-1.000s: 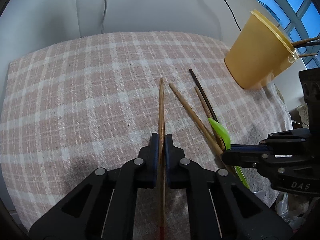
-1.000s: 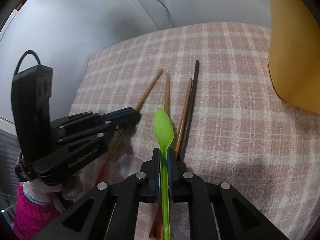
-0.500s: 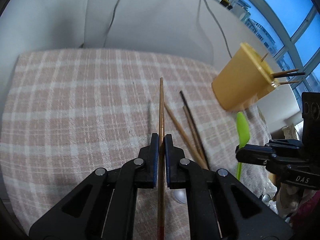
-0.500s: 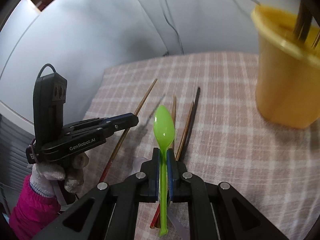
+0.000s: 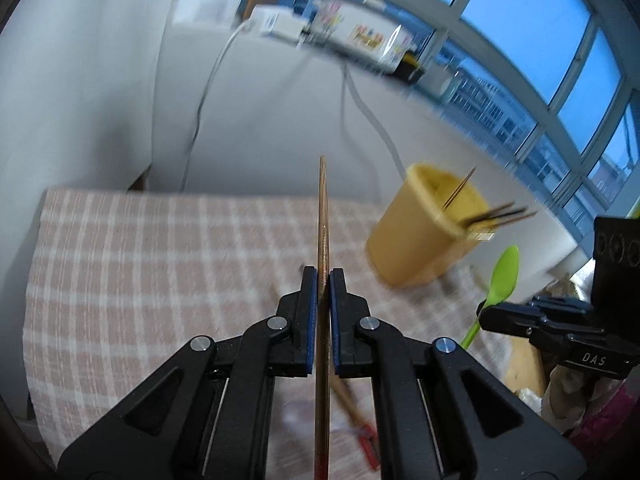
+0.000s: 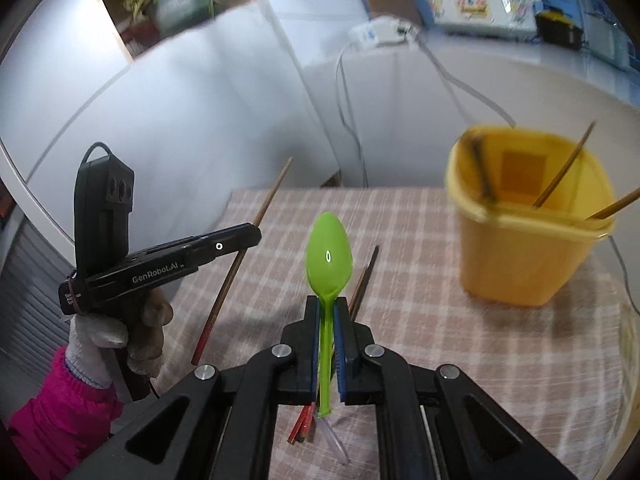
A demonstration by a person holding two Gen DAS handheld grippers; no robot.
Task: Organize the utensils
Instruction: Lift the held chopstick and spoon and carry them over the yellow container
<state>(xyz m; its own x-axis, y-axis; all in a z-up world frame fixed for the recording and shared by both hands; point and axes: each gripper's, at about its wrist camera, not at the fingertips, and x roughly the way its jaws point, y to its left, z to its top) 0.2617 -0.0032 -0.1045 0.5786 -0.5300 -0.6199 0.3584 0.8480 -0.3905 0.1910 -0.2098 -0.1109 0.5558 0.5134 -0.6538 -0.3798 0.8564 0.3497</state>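
While the left gripper (image 5: 323,276) fills the bottom centre of its own view, its jaws are pressed together on a brown wooden chopstick (image 5: 322,216) that runs straight up the middle of the frame, its tip reaching above the far edge of the checked pink-and-white tablecloth (image 5: 160,264). In the right wrist view the same gripper (image 6: 252,236) sits at the left of the frame, carried by a hand in a white glove (image 6: 120,336) with a pink sleeve (image 6: 60,416), and the chopstick (image 6: 240,264) slants from its red end at lower left to its tip at upper centre, clear of the cloth.

At the bottom centre of the right wrist view, the right gripper (image 6: 328,308) is clamped on the handle of a bright green plastic spoon (image 6: 329,256), whose bowl stands above the fingertips. The left wrist view shows this gripper (image 5: 486,314) at the right edge, with the spoon (image 5: 502,276) tilting up and to the right.

A yellow plastic tub (image 6: 528,224) stands on the cloth at the right of the right wrist view, with several chopsticks leaning inside it; in the left wrist view the tub (image 5: 420,236) is right of centre, somewhat blurred. More chopsticks (image 6: 362,280) lie on the cloth just behind the spoon, their red ends showing below the right gripper's fingers. Behind the table are white panels with cables (image 6: 348,92) hanging down, and windows (image 5: 540,40) fill the upper right of the left wrist view.
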